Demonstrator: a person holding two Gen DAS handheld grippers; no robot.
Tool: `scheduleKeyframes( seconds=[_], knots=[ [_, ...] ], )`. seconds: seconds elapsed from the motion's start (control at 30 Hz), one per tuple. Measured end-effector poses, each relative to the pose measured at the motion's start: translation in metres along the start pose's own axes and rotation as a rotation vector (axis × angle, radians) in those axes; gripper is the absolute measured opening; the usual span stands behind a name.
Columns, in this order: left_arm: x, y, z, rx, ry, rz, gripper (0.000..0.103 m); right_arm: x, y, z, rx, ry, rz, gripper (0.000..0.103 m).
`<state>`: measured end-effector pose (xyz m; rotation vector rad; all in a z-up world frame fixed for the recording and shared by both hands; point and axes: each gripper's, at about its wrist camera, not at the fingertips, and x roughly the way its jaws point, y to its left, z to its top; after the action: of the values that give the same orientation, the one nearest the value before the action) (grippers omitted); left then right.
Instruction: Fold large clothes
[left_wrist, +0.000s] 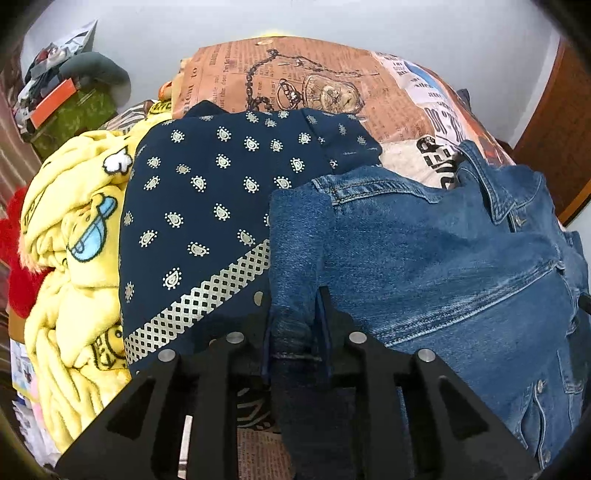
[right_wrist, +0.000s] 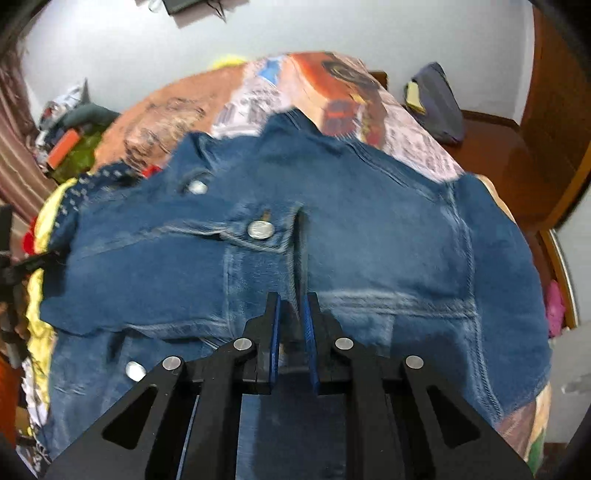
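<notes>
A blue denim jacket (left_wrist: 443, 251) lies spread on a bed with a newspaper-print cover (left_wrist: 295, 74). My left gripper (left_wrist: 295, 317) is shut on a fold of the jacket's sleeve or edge, with denim bunched between the fingers. In the right wrist view the jacket (right_wrist: 369, 221) fills the frame, front up, with metal buttons and a chest pocket flap showing. My right gripper (right_wrist: 291, 314) is shut on a ridge of denim near the jacket's front placket.
A navy patterned cloth (left_wrist: 207, 206) and a yellow cartoon blanket (left_wrist: 74, 258) lie left of the jacket. Cluttered boxes (left_wrist: 62, 103) stand at the far left. A wooden bed frame (right_wrist: 517, 155) and a dark bag (right_wrist: 436, 99) are at the right.
</notes>
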<state>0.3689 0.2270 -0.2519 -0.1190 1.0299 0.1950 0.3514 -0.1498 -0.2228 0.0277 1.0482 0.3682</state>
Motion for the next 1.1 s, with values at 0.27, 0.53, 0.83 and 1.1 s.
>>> scheduleKeyframes(
  seconds=[0.27,0.53,0.83,1.1],
  knots=[
    [-0.038,-0.020,-0.004,0.118,-0.020,0.046,0.051,-0.022,-0.027,-0.005,0.038,0.023,0.019,0.023],
    [-0.093,-0.073,0.004,0.215,-0.133,-0.007,0.068,-0.081,-0.040,-0.004,-0.005,-0.119,-0.051,0.072],
    [-0.102,-0.179,0.011,0.344,-0.161,-0.152,0.082,-0.122,-0.089,-0.009,0.084,-0.188,-0.112,0.082],
    [-0.044,-0.289,-0.025,0.580,-0.052,-0.182,0.082,-0.101,-0.151,-0.042,0.276,-0.084,-0.139,0.082]
  ],
)
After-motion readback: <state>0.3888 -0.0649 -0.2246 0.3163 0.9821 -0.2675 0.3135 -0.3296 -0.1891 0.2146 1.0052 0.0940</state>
